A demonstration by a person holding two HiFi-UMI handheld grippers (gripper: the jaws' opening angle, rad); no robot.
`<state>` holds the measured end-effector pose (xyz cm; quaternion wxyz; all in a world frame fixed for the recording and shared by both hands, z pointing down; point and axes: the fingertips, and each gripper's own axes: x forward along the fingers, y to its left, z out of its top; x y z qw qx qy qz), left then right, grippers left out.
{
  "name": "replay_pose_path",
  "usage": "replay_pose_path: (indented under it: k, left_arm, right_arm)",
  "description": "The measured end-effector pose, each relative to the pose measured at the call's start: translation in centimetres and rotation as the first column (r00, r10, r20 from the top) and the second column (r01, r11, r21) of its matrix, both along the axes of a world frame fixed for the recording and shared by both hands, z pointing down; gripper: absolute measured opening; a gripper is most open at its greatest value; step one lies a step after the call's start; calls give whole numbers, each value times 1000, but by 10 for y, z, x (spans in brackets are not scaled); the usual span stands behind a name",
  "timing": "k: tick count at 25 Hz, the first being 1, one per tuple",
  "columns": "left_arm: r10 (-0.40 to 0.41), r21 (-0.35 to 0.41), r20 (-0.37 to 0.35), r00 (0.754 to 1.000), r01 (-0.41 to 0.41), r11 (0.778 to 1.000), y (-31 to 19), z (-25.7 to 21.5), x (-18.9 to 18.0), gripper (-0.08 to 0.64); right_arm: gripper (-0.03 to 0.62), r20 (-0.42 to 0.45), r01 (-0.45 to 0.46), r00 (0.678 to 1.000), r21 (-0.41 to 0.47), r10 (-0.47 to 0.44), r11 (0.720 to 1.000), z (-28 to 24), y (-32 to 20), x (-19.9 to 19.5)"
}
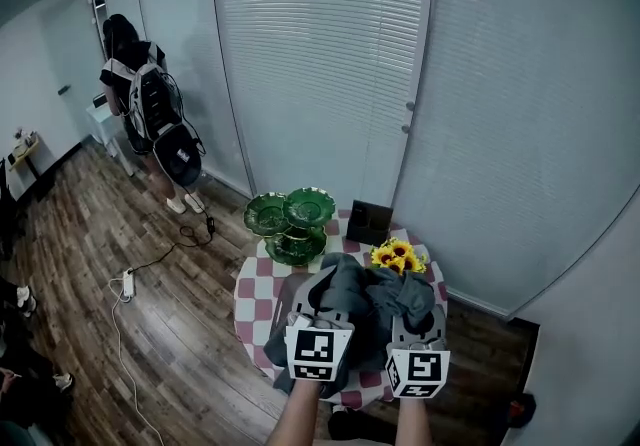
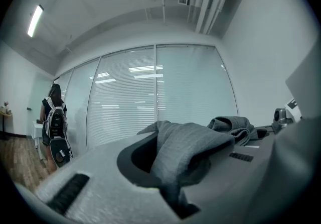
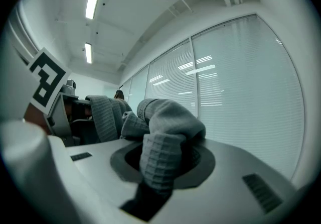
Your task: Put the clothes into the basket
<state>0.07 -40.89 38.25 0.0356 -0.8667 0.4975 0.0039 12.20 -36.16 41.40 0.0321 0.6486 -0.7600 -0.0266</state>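
Observation:
A dark grey garment (image 1: 362, 306) hangs between both grippers above the round checked table (image 1: 252, 286). My left gripper (image 1: 318, 318) is shut on a fold of the grey garment (image 2: 188, 150), which bulges out of its jaws. My right gripper (image 1: 418, 326) is shut on a ribbed edge of the same garment (image 3: 165, 155). Both grippers point level. No basket shows in any view.
Green glass plates (image 1: 292, 219) on a tiered stand, a dark box (image 1: 369, 222) and sunflowers (image 1: 398, 256) sit at the table's far side. A person with a backpack (image 1: 150, 104) stands at the far left by the blinds. A cable (image 1: 150, 264) lies on the wooden floor.

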Motion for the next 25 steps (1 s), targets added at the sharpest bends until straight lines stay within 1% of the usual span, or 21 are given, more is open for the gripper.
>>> replay_pose_path:
  k: [6,10,13,18,21,23,25]
  left_arm:
    - [-38,-76,9,999,38,996,-21,56,-4,25]
    - [-45,-112,46,998,50,992,-26,88,-4,25]
    - [-53,-154,67,996,63,986,-29,114,-7,25]
    - [-77,-234,79,994,93,968,-41,155,-13,25]
    - [-101,-274,76,992,119,954,-50,171,-16,25]
    - [-114,-306,77,991,132,943,-55,180,-17,25]
    - [-120,-340,84,989,142,930,-60,193,-18,25]
  right_arm:
    - [94,-9,38,999,-76,-39,996,58,-17,-3]
    - [94,-13,54,998,-131,-56,990,94,-26,-6]
    - [94,-25,71,997,-184,-77,980,121,-33,-11]
    - [94,-45,101,992,-280,-118,955,165,-43,-20]
    - [94,-45,120,989,-324,-142,938,177,-51,-25]
    - [94,-40,135,986,-366,-161,921,185,-54,-29]
    - [94,-22,147,985,-416,-172,897,198,-59,-30]
